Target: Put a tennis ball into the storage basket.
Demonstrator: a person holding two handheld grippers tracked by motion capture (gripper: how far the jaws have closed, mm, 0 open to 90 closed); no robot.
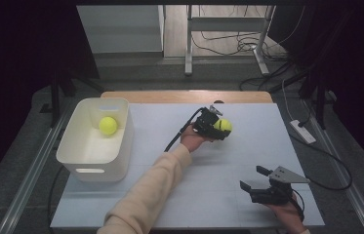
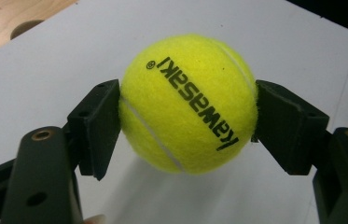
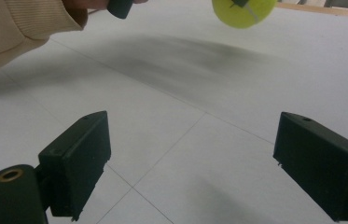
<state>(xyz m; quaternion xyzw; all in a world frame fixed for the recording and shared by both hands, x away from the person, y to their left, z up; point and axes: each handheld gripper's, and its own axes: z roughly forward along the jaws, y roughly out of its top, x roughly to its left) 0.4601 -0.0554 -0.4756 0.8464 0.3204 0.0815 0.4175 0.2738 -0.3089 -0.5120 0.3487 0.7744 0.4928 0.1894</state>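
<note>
I am gripping the tennis ball with the left gripper, its two fingers pressing on opposite sides of the ball. Being round, the ball has no long axis; its black printed lettering is running diagonally across the face toward me, reading upside down in the left gripper view, with a white seam curving below it. It is bright yellow and fuzzy. I am seeing it over the middle of the white tabletop, toward the far side, with a shadow under it in the left gripper view, so it is sitting clear of the surface.

I am keeping the right gripper near the tabletop's near right corner, its fingers spread wide with nothing between them.

A white bin is standing at the left edge, holding a second yellow ball. Between the bin and the held ball the tabletop is lying bare, giving me open room.
</note>
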